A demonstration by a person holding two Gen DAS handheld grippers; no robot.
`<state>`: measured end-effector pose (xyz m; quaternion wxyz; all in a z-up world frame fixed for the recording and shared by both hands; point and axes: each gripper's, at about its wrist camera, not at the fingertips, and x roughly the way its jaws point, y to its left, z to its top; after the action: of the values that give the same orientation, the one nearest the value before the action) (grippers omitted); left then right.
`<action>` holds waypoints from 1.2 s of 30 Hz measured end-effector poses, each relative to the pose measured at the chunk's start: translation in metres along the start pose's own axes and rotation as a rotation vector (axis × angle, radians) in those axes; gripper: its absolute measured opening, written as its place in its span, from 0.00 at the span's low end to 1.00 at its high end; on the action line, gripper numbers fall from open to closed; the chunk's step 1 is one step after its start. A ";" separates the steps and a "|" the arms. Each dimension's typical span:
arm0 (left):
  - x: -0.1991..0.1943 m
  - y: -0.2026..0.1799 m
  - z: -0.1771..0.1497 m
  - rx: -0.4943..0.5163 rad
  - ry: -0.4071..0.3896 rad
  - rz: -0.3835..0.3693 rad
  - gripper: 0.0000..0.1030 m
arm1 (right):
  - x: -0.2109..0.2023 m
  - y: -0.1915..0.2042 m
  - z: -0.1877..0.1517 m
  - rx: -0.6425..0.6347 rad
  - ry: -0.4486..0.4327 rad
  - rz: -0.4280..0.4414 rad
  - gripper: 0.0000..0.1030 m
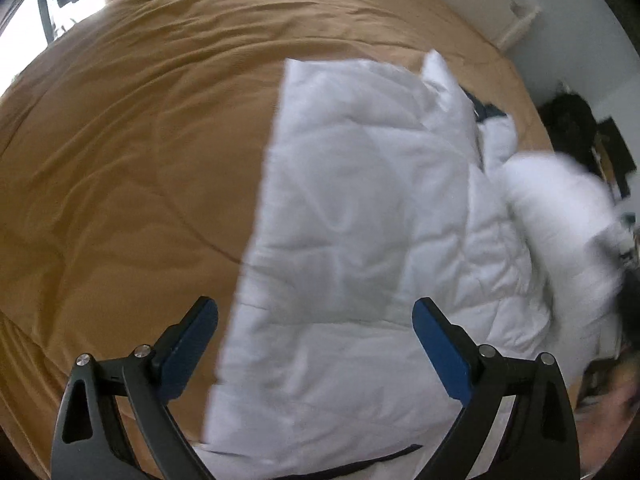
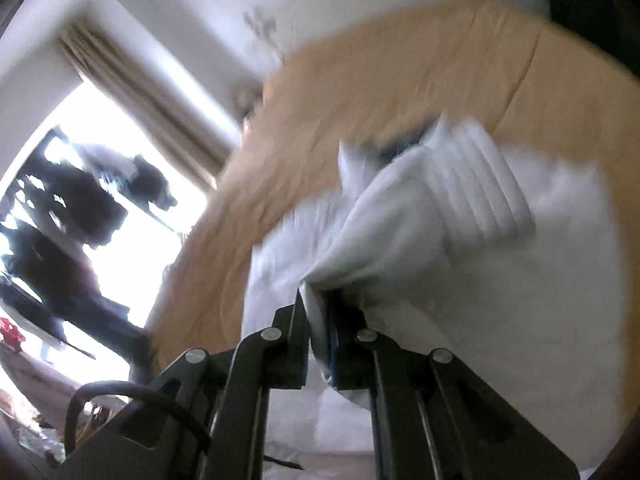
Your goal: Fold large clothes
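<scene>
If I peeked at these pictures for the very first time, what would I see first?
First you'd spot the big puffy white jacket lying across the tan bedspread, filling the middle of the left wrist view. Next, the right gripper is shut on a bunched fold of that jacket, while the left gripper hangs open above it. Off to the left in the right wrist view, a bright window glows behind dark clothes on a line.
</scene>
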<state>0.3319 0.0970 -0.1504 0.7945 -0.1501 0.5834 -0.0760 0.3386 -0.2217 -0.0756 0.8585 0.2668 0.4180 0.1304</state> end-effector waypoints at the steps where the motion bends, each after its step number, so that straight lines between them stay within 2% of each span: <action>1: 0.001 0.005 0.002 -0.015 0.005 -0.006 0.95 | 0.034 0.000 -0.013 0.000 0.063 -0.001 0.17; 2: 0.003 0.008 0.005 -0.035 0.011 -0.021 0.95 | 0.060 -0.001 -0.026 -0.001 0.116 -0.023 0.20; 4: 0.009 0.009 0.006 -0.044 0.034 -0.053 0.95 | 0.108 -0.011 -0.054 -0.001 0.228 -0.120 0.33; 6: 0.013 -0.001 0.005 -0.033 0.049 -0.093 0.95 | 0.121 -0.011 -0.069 -0.065 0.233 -0.172 0.34; 8: 0.011 -0.018 0.000 0.003 0.031 -0.124 0.95 | 0.116 -0.002 -0.071 -0.140 0.236 -0.193 0.43; 9: 0.008 -0.028 -0.002 0.022 0.017 -0.132 0.95 | 0.111 0.003 -0.070 -0.167 0.235 -0.193 0.53; 10: 0.005 -0.038 -0.002 0.045 0.000 -0.138 0.95 | 0.099 0.012 -0.069 -0.215 0.213 -0.196 0.61; 13: -0.004 -0.077 -0.001 0.139 -0.068 -0.167 0.95 | 0.055 0.024 -0.067 -0.296 0.115 -0.218 0.77; 17: 0.005 -0.125 0.000 0.267 -0.122 -0.133 0.97 | 0.011 -0.004 -0.065 -0.255 0.071 -0.215 0.78; 19: 0.014 -0.134 -0.001 0.287 -0.124 -0.091 0.97 | -0.016 -0.022 -0.069 -0.212 0.063 -0.253 0.78; 22: 0.046 -0.141 0.000 0.318 -0.100 0.017 0.95 | -0.041 -0.047 -0.071 -0.144 0.037 -0.305 0.77; 23: 0.060 -0.140 -0.001 0.323 -0.063 0.054 0.83 | -0.053 -0.059 -0.073 -0.123 0.026 -0.315 0.77; 24: 0.073 -0.139 0.000 0.320 -0.027 0.096 0.65 | -0.066 -0.067 -0.073 -0.102 0.015 -0.320 0.77; 25: 0.079 -0.140 0.001 0.314 -0.015 0.115 0.60 | -0.074 -0.075 -0.071 -0.081 0.002 -0.334 0.77; 26: 0.077 -0.139 0.002 0.302 -0.026 0.111 0.44 | -0.082 -0.081 -0.069 -0.068 -0.017 -0.350 0.77; 27: 0.070 -0.138 0.003 0.286 -0.037 0.098 0.28 | -0.090 -0.084 -0.066 -0.062 -0.031 -0.367 0.73; 28: 0.060 -0.135 0.005 0.256 -0.051 0.078 0.24 | -0.093 -0.084 -0.062 -0.060 -0.042 -0.381 0.59; 29: 0.046 -0.130 0.008 0.215 -0.073 0.069 0.18 | -0.095 -0.086 -0.057 -0.059 -0.048 -0.396 0.50; 30: 0.035 -0.124 0.010 0.182 -0.088 0.063 0.18 | -0.094 -0.090 -0.049 -0.045 -0.044 -0.413 0.38; 33: 0.014 -0.101 0.019 0.113 -0.132 0.100 0.19 | -0.096 -0.105 -0.031 0.024 -0.061 -0.382 0.37; 34: 0.016 -0.094 0.023 0.115 -0.120 0.124 0.19 | -0.091 -0.109 -0.024 0.042 -0.071 -0.361 0.37; 36: 0.033 -0.085 0.026 0.132 -0.050 0.118 0.19 | -0.080 -0.115 -0.010 0.068 -0.066 -0.343 0.37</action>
<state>0.3713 0.0113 -0.1457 0.8202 -0.0649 0.5648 -0.0635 0.2811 -0.3492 -0.0942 0.8719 0.2247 0.4332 -0.0410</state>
